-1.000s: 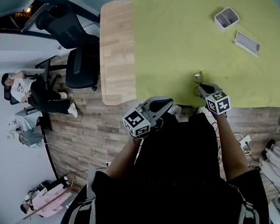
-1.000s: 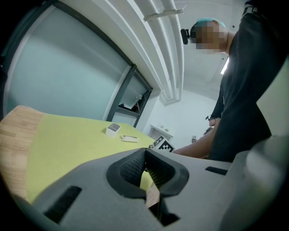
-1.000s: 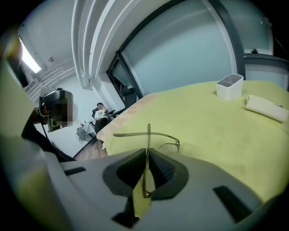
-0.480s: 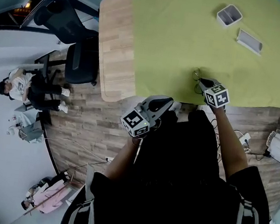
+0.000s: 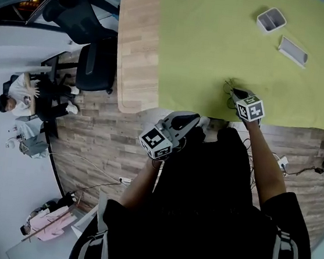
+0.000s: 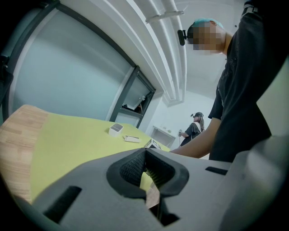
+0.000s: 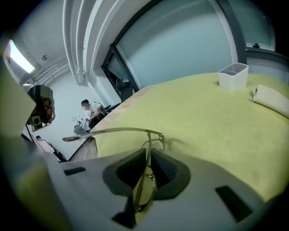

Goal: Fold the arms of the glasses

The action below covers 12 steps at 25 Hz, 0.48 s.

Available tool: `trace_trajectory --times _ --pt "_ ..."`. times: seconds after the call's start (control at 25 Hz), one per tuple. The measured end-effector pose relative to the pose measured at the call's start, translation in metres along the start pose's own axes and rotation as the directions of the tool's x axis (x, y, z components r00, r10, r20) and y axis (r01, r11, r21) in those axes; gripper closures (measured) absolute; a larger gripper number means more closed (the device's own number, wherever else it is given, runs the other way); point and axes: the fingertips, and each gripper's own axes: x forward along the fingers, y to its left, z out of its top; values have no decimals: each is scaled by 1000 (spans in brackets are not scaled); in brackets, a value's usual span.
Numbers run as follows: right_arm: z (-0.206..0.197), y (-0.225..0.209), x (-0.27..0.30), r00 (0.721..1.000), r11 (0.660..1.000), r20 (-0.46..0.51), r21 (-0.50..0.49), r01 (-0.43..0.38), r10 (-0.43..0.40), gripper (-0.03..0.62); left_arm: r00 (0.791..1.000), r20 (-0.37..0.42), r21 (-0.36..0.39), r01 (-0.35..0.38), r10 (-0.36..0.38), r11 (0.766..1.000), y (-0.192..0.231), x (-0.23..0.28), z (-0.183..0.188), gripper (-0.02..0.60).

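Note:
The glasses [image 7: 143,180] have a thin metal frame and are clamped between the jaws of my right gripper [image 7: 148,153]. One arm [image 7: 108,131] sticks out open to the left, just above the green cloth [image 7: 203,117]. In the head view the right gripper [image 5: 236,95] is at the table's near edge, and only a bit of the glasses [image 5: 230,85] shows ahead of it. My left gripper [image 5: 177,124] hangs off the table in front of the person's body. Its jaws [image 6: 145,155] are shut with nothing in them.
A white open box [image 5: 271,20] and a flat white case [image 5: 293,50] lie at the far right of the green cloth [image 5: 220,39]. Bare wood [image 5: 136,52] shows along the table's left side. An office chair [image 5: 93,70] stands beside it, and a seated person [image 5: 22,94] is farther left.
The right gripper with the glasses has edged slightly farther over the table. The left gripper has barely moved. The seated person at the left has shifted.

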Motion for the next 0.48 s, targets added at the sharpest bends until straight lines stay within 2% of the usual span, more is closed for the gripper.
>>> trace_trajectory --times 0.48 --pt "1 0 14 999 997 -40 -82 12 -15 559 999 3 -13 -36 36 999 1 -14 -1 563"
